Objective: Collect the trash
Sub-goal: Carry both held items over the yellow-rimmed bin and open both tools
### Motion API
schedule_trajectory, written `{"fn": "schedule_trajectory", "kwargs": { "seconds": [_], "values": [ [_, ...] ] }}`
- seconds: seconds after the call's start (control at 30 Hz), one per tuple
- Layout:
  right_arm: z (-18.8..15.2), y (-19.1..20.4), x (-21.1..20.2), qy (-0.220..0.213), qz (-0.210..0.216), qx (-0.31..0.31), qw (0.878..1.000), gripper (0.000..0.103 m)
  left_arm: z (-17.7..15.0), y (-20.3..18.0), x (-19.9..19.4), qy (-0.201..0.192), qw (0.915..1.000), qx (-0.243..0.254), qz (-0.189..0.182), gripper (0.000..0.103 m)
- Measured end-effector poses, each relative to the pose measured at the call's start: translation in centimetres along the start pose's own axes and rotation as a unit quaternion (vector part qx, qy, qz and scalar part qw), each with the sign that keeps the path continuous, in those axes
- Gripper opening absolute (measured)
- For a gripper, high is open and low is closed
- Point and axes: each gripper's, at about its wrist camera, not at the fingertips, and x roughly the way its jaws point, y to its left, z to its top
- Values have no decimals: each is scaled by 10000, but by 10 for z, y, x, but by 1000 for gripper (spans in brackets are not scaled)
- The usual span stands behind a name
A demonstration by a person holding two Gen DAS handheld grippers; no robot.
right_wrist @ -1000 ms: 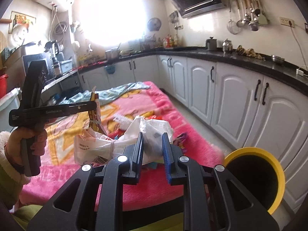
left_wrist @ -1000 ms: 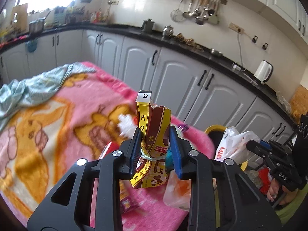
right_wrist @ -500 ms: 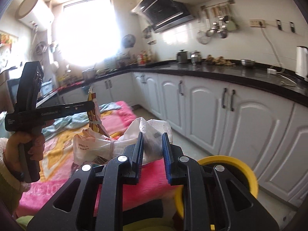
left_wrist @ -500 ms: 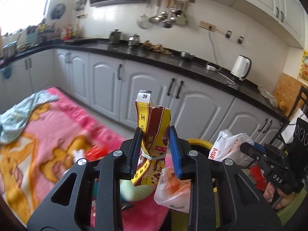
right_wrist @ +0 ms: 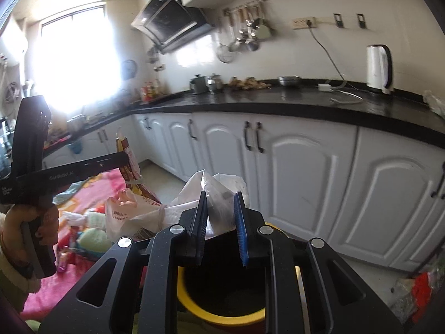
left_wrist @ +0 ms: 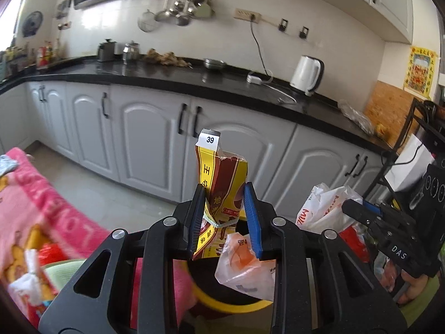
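My left gripper (left_wrist: 224, 194) is shut on a yellow and brown snack packet (left_wrist: 219, 192) that stands upright between its pads, tied with a rubber band. A clear bag with orange print (left_wrist: 244, 267) hangs below it. Under both sits the yellow-rimmed trash bin (left_wrist: 222, 306). My right gripper (right_wrist: 221, 203) is shut on a crumpled white plastic bag (right_wrist: 219, 186), held over the same bin (right_wrist: 222, 317). In the right wrist view the left gripper (right_wrist: 130, 156) shows at the left with the packet (right_wrist: 128, 161). The right gripper (left_wrist: 361, 211) with its white bag (left_wrist: 325, 206) appears at the right of the left wrist view.
A pink blanket (left_wrist: 30, 203) with more wrappers (left_wrist: 25, 284) lies at the left. White cabinets (left_wrist: 155, 139) under a black counter (left_wrist: 194, 80) run behind the bin. A white kettle (left_wrist: 307, 75) stands on the counter. A black rack (left_wrist: 417, 130) is at the right.
Both grippers have swung right, away from the pink blanket, carrying their trash. The yellow bin now lies directly beneath them. Neither grip has changed.
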Motion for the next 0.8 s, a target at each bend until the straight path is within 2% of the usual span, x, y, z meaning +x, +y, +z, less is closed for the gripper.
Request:
{"fn": "schedule_trajectory", "kwargs": {
  "seconds": [0.13, 0.33, 0.53, 0.57, 0.7, 0.77, 0.8],
  "values": [
    [-9, -14, 11, 142, -145, 52, 9998, 18, -8, -8, 27, 191, 9995, -31, -263, 22],
    [-28, -11, 36, 398, -408, -241, 9981, 20, -25, -11, 60, 424, 9986, -36, -320, 22],
    [-38, -13, 59, 610, -547, -238, 9964, 31, -38, 1, 78, 655, 9972, -188, -303, 22],
    [-40, -14, 62, 657, -572, -230, 9959, 36, -39, 2, 78, 665, 9971, -214, -292, 24],
    [-44, -15, 67, 763, -546, -141, 9955, 40, -45, 13, 76, 716, 9966, -346, -195, 39],
    [-45, -13, 66, 772, -545, -127, 9954, 46, -49, 17, 71, 694, 9968, -383, -130, 43],
    [-46, -12, 65, 778, -543, -105, 9954, 48, -49, 19, 69, 687, 9968, -406, -85, 49]
  ]
}}
